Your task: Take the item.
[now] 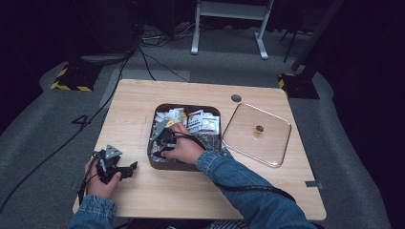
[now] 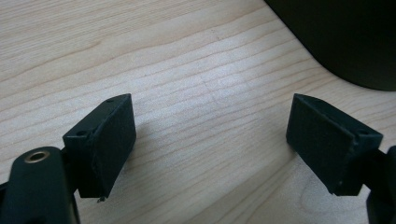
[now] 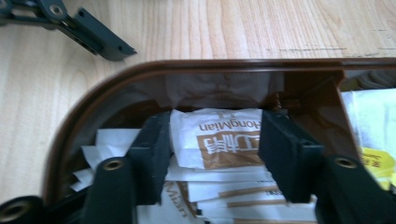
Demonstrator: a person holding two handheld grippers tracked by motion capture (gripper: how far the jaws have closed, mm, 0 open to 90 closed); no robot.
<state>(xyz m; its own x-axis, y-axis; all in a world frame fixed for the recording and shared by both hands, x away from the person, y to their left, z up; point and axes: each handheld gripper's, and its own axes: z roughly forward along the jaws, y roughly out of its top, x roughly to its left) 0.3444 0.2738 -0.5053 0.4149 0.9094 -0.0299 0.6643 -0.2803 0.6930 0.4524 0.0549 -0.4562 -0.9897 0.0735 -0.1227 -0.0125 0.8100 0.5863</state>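
Your right claw [image 3: 215, 144] is down inside the brown box [image 1: 157, 164], its two jaws set on either side of a white sachet [image 3: 217, 135] with brown printing. The jaws sit against the sachet's edges, but you cannot tell whether they actually press it. That sachet stands on top of a stack of similar packets [image 3: 224, 196] in the corner compartment, close to the box's curved wall [image 3: 93, 121]; a brown divider [image 3: 334, 107] stands just to one side of the jaw, with more packets beyond it.

Your left claw [image 2: 210, 140] rests low over the bare bench [image 2: 187, 70], jaws wide apart and holding nothing. The dark corner of the box lies near it, not touching.

In the high view, your left hand [image 1: 102, 179] keeps that claw near the bench's front-left edge, while the clear lid [image 1: 256, 134] lies flat beside the box on the other side.
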